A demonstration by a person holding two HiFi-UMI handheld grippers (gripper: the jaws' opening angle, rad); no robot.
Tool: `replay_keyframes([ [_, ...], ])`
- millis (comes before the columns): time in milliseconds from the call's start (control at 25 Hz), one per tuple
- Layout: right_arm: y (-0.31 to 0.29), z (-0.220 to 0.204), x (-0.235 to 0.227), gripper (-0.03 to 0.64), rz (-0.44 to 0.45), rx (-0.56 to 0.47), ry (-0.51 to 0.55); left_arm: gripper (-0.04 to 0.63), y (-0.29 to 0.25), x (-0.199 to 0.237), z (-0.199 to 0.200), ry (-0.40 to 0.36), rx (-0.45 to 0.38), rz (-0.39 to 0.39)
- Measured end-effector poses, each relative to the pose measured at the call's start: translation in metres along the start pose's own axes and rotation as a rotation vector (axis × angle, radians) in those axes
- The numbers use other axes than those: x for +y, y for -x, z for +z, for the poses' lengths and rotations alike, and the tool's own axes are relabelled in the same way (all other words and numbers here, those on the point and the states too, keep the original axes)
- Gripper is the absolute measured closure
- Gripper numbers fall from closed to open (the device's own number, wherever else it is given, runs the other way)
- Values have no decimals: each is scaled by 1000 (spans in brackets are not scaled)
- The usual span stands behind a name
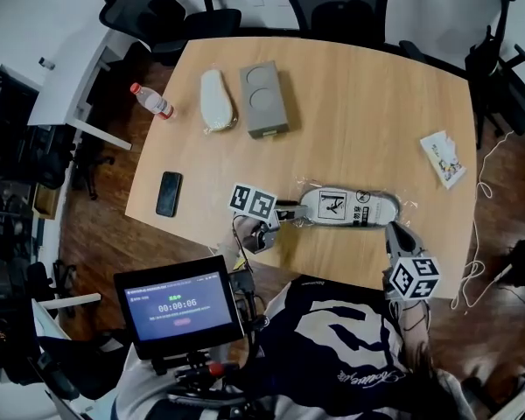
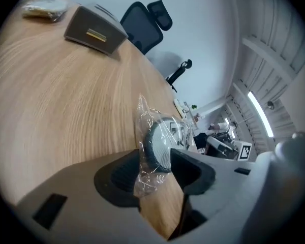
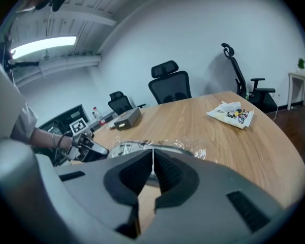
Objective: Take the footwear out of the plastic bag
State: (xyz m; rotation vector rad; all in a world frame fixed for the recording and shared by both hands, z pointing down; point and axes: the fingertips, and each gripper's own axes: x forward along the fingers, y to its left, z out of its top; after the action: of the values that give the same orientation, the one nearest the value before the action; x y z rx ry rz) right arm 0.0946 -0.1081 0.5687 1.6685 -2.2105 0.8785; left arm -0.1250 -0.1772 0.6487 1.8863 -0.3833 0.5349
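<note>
Head view: the bagged footwear (image 1: 346,206) lies flat near the front edge of the wooden table (image 1: 359,103), with one gripper at each end.

The left gripper (image 1: 289,215) has its jaws apart, and the crumpled end of the clear plastic bag (image 1: 401,205) sits between them together with the rounded tip of the footwear. The right gripper (image 1: 392,230) is at the other end of the bag; its jaws are closed together and nothing is visible between them. Farther back on the table stand a grey box (image 1: 264,99), a white wrapped item (image 1: 217,101) and a water bottle (image 1: 151,101). A black phone (image 1: 169,193) lies at the left and a printed packet (image 1: 443,158) at the right, all well apart from the bag.
</note>
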Motion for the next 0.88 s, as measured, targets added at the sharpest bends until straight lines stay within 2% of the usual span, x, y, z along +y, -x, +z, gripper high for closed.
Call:
replay_keyframes([
  [120, -21, -7, -8, 618, -12, 40, 34, 403, -6, -4, -1, -53, 34, 9],
  [440, -62, -31, -15, 618, -6, 196, 117, 403, -8, -5, 0, -31, -19, 49],
  [720, -65, -36, -17, 618, 46, 188, 61, 403, -18, -11, 6, 5, -47, 24],
  [880, -67, -37, -18, 618, 95, 181, -20, 403, -21, -14, 18, 56, -117, -3],
])
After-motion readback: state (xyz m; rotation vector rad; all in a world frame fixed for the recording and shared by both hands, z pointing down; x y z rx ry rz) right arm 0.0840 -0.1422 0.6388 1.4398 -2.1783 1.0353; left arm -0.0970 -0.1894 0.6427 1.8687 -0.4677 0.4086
